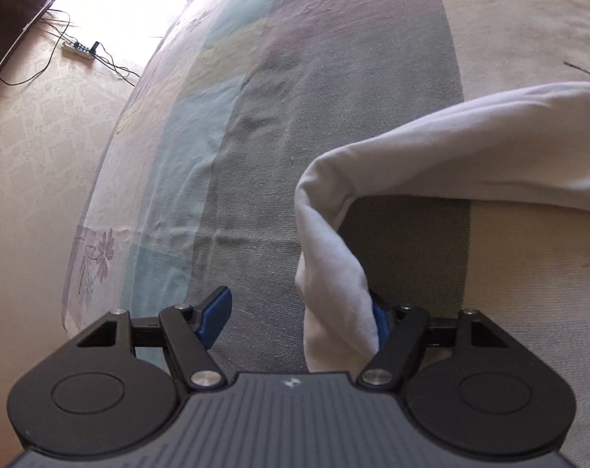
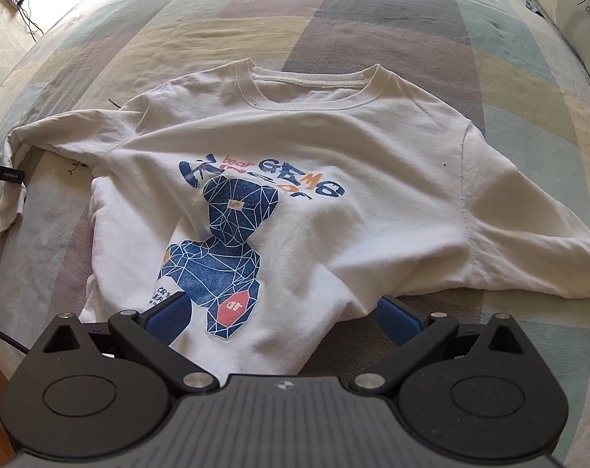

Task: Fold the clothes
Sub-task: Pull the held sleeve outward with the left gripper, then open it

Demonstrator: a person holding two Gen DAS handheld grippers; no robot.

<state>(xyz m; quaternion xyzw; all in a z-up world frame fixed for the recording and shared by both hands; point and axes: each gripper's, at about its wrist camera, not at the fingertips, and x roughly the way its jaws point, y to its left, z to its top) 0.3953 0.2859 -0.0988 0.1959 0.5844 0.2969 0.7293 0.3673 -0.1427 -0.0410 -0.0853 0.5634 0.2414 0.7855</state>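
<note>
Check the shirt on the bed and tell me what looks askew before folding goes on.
The white sweatshirt lies crooked and rumpled: its printed front is bunched near the hem, and its sleeve bends back and drapes over a finger of the left hand-held gripper instead of lying flat.

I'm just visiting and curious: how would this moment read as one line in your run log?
task: fold clothes | white sweatshirt: face up on bed | left gripper: open, sleeve draped between fingers | right gripper: open over hem

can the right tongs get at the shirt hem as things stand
Probably yes. The right tongs stand open right over the shirt's bottom hem, with nothing lying between the blue pads and the cloth.
</note>
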